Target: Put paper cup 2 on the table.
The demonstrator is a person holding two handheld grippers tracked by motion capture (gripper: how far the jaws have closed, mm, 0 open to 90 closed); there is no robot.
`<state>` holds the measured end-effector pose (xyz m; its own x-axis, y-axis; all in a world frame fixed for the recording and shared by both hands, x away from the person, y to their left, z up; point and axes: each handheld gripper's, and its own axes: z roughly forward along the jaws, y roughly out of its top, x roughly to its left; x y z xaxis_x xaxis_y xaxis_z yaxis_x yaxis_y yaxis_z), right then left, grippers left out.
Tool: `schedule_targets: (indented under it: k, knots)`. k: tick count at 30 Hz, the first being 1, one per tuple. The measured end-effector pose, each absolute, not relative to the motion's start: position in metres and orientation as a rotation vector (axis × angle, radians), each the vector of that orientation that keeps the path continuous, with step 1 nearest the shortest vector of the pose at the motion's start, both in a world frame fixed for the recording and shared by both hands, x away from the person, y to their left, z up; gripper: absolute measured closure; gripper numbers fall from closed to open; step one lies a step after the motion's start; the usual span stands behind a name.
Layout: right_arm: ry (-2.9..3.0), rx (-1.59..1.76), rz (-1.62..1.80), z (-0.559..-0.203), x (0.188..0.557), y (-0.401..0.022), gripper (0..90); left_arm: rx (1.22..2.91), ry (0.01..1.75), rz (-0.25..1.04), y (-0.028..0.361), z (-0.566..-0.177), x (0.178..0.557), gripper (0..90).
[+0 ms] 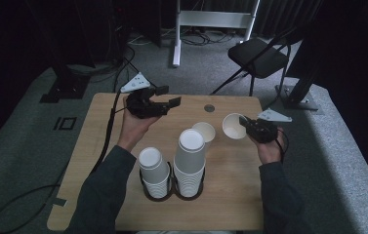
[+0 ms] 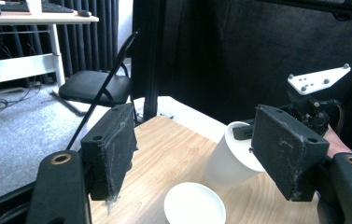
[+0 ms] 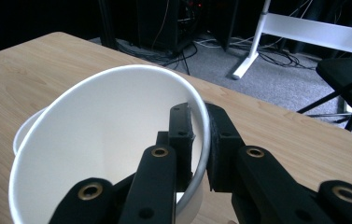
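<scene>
From the high view, the right gripper [image 1: 245, 125] is clamped on the wall of a white paper cup [image 1: 233, 126], one jaw inside and one outside, holding it tilted above the wooden table [image 1: 103, 112]; pinching the thin rim is likely the surest way to carry a cup this light. Just left of it a second paper cup [image 1: 204, 131] stands upright on the table, probably set out already. Nearer the person, two stacks of cups [image 1: 190, 163] sit upside down in black ring holders [image 1: 158, 195], which keep the supply from toppling. The left gripper [image 1: 164, 105] hovers over the far left of the table, holding nothing

In the left gripper view its jaws stand apart with only air between the pads [image 2: 115, 149], aimed at the held cup [image 2: 232, 161] and the standing cup [image 2: 194, 204], seemingly waiting to help

In the right gripper view the jaws squeeze the cup's rim [image 3: 205, 140], its mouth tipped toward the camera, with the standing cup's edge [image 3: 22, 133] peeking behind, so it seems to be heading for a spot beside it
</scene>
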<state>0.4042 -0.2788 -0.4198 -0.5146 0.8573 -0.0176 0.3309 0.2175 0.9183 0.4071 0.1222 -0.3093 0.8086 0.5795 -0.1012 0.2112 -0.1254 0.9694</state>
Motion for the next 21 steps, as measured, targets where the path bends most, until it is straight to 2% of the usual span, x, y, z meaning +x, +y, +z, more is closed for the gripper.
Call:
schedule_targets:
  k: [21]
  knots:
    - [2.025,1.167,1.213,-0.456,0.411,-0.279,82.5,1.693,0.622,0.343,0.123,-0.311,0.406,30.5]
